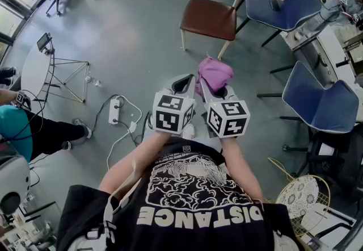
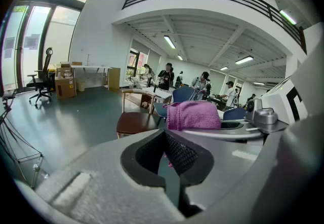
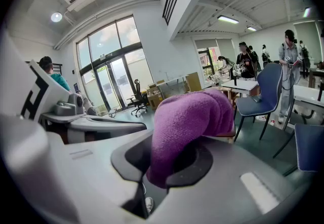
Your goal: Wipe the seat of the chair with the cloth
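The chair [image 1: 209, 17] has a brown seat and pale wooden legs. It stands on the grey floor some way ahead of both grippers, and the left gripper view shows the chair [image 2: 132, 121] beyond the jaws. My right gripper [image 1: 209, 87] is shut on a folded purple cloth [image 1: 214, 72]. That cloth [image 3: 187, 119] bulges up out of the right gripper [image 3: 164, 170] and hides most of the chair there. My left gripper [image 1: 182, 82] is held close beside it at the same height. The left gripper [image 2: 172, 157] has its jaws together and holds nothing. The cloth [image 2: 193, 115] is level with it on the right.
Two blue chairs [image 1: 286, 5] [image 1: 320, 102] and desks stand at the right. A power strip [image 1: 114, 111] with cables and a tripod stand [image 1: 65, 76] lie at the left, near a seated person in teal [image 1: 17, 125]. A racket [image 1: 300, 196] lies at the lower right. People stand far back.
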{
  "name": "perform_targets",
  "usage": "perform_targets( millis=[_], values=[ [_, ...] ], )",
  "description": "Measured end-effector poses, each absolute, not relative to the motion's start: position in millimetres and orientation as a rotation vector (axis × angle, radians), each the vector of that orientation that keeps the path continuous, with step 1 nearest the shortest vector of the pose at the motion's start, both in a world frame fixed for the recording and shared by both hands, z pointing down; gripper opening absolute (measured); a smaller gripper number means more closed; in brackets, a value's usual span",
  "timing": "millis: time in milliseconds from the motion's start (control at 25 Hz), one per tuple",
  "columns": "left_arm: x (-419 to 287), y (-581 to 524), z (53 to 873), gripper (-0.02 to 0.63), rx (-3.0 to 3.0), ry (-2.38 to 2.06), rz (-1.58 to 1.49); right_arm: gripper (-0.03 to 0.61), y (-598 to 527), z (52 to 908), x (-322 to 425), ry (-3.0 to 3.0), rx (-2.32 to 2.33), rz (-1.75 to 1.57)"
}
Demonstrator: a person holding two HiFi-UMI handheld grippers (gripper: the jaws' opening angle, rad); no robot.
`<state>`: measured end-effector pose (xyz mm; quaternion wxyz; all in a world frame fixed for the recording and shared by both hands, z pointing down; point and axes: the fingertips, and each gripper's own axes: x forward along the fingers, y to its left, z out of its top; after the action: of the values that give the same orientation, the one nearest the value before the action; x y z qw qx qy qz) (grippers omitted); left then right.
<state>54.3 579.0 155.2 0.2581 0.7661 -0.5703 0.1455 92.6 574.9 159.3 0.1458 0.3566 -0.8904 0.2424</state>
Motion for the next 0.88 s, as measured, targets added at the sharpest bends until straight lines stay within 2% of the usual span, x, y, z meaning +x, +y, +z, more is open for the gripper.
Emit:
perform_targets(
  millis=[560,880],
  values=[
    [56.5,552.4,167.6,-0.008,2.026,-1.543,0.412,0.057,551.2,171.2,94.4,-2.584,0.957,0.792],
    [41.0,495.3,182.5,-0.008,2.029,-1.506,0.393,0.057,498.1,187.1,80.5,-2.539,0.972,0.829]
  ],
)
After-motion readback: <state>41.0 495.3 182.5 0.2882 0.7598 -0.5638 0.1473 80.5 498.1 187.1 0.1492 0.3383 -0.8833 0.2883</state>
